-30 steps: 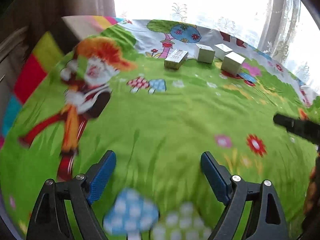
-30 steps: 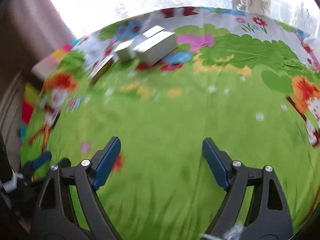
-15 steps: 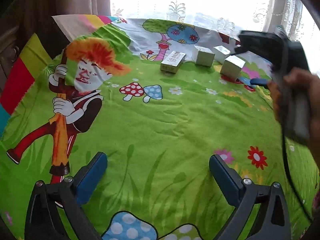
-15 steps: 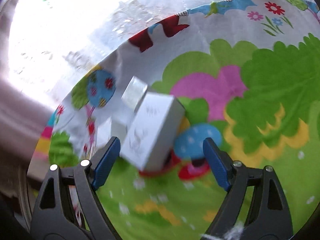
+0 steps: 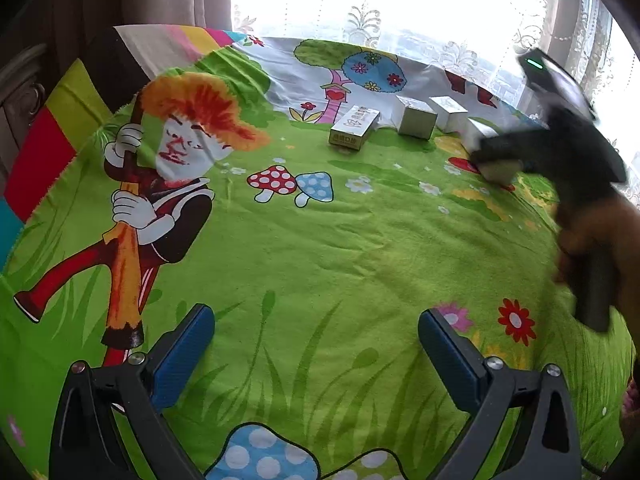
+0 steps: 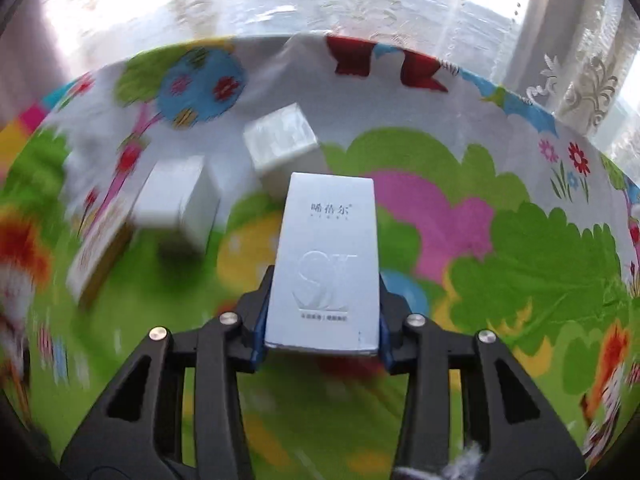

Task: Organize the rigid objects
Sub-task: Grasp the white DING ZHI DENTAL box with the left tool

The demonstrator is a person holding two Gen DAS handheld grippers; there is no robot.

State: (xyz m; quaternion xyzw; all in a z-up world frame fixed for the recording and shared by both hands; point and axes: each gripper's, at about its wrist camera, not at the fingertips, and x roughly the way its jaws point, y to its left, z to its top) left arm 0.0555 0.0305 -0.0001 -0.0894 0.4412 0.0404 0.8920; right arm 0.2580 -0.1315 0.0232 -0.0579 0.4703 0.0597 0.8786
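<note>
Green cartoon-print cloth [image 5: 320,248] fills both views. At the centre of the right wrist view, the right gripper [image 6: 322,316] has just closed and now clamps a tall white box [image 6: 326,256] between its blue pads; the box shows large embossed letters "SL" and small Chinese writing (too fine to read fully). Three other boxes wait at the upper middle of the left wrist view: a yellow-ended carton [image 5: 354,133], a cube box [image 5: 416,121] and a white box [image 5: 449,113]. Sorting looks barely begun. The left gripper [image 5: 316,344], lower centre, has just spread wide and holds nothing.
</note>
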